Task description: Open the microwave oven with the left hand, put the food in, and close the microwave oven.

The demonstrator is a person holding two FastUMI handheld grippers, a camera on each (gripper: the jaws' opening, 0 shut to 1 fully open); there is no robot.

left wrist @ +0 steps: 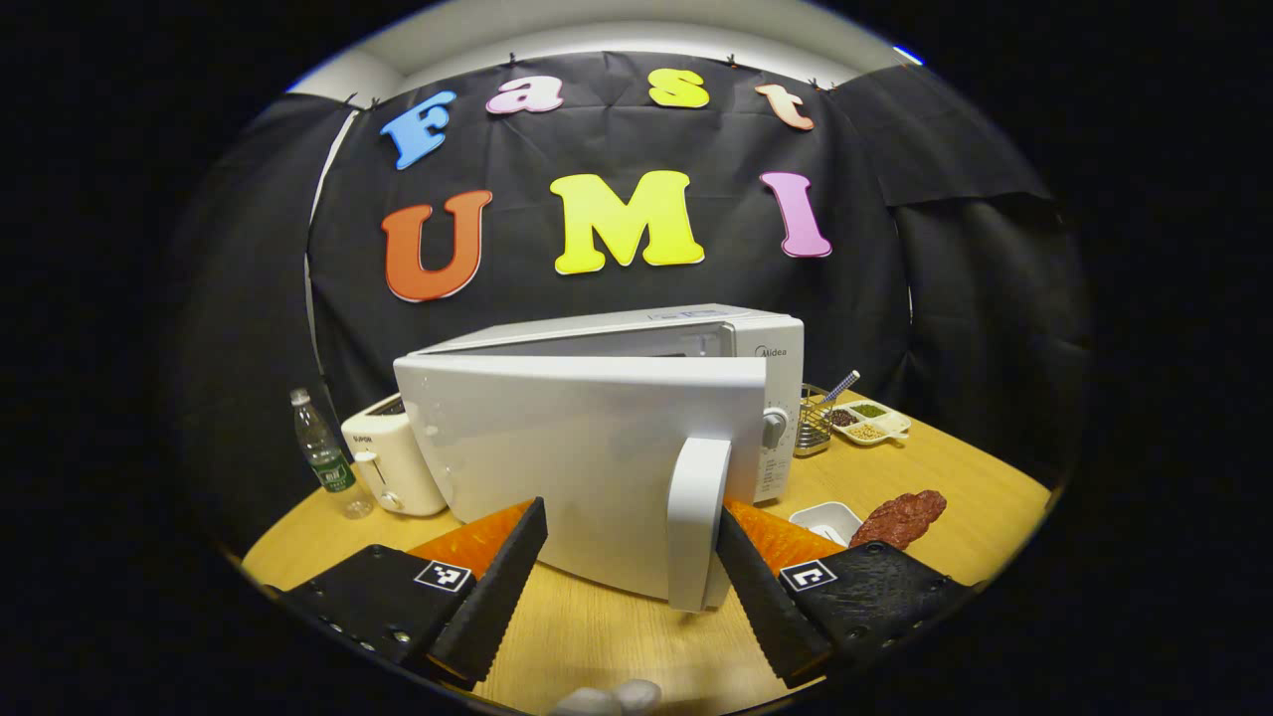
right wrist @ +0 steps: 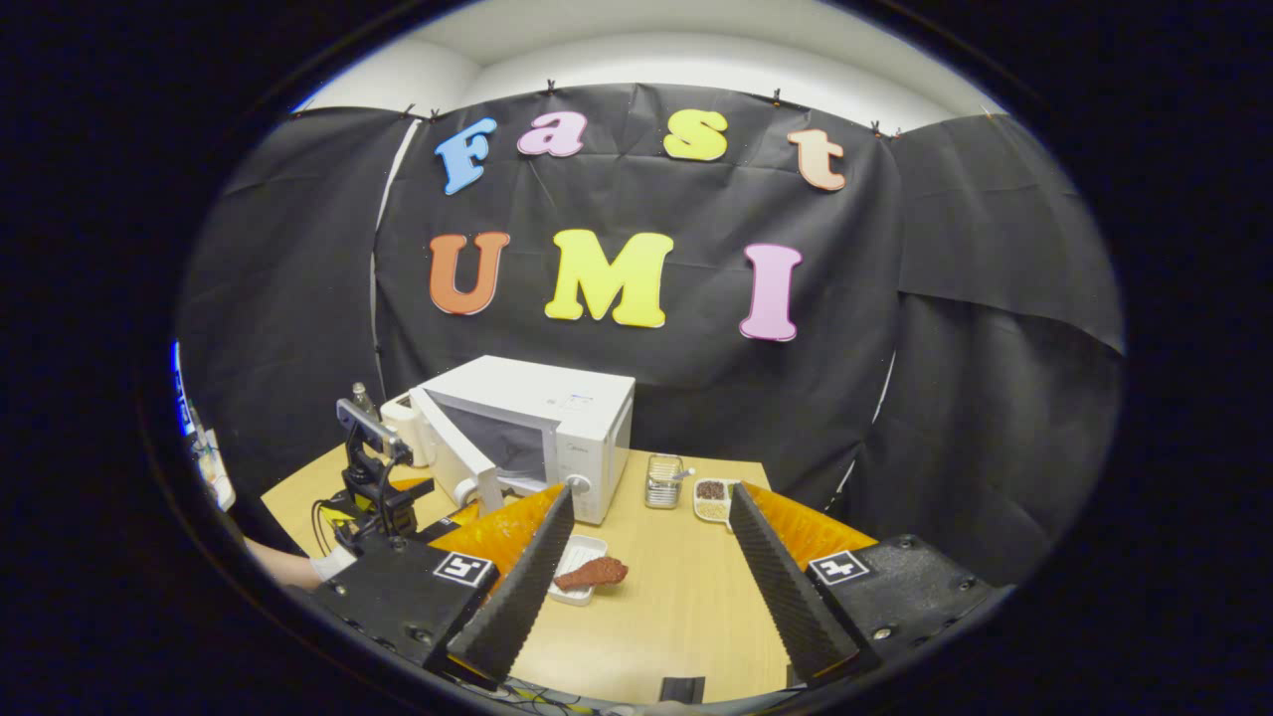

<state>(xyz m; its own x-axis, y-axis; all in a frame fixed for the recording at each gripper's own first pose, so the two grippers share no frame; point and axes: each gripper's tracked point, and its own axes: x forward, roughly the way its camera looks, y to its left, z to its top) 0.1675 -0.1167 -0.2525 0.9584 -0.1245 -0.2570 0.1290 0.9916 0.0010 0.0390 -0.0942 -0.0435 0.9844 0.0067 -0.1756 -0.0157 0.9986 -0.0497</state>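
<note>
Black cloth hangs as the wall behind a round table [right wrist: 686, 617] with a light wood-grain top, and a pale ceiling shows above the cloth.

One white microwave oven [left wrist: 736, 348] stands straight ahead of the left gripper [left wrist: 632, 557]. It is a smooth box with one round knob on its front panel. Its door [left wrist: 587, 447] is swung partly open toward the camera, and the tall white door handle [left wrist: 696, 522] stands between the two spread fingers, close to the right-hand one; I cannot tell if that finger touches it. The fingers have ribbed inner faces.

Left of the oven there is one cream toaster [left wrist: 391, 457], and further left one clear plastic bottle [left wrist: 323, 452]. To the right of the oven stand one wire holder [left wrist: 814, 426] and one divided dish [left wrist: 870, 420] with small grains.

The right gripper [right wrist: 646, 567] is held well back from the oven, its two fingers wide apart with nothing between them. Ahead of it, between the fingers, lies the food [right wrist: 593, 573], one reddish-brown, rough, elongated piece. It rests partly on a small white rectangular tray [right wrist: 577, 545] on the table, outside the oven. In the left gripper view, the same piece lies to the right of the fingers.
</note>
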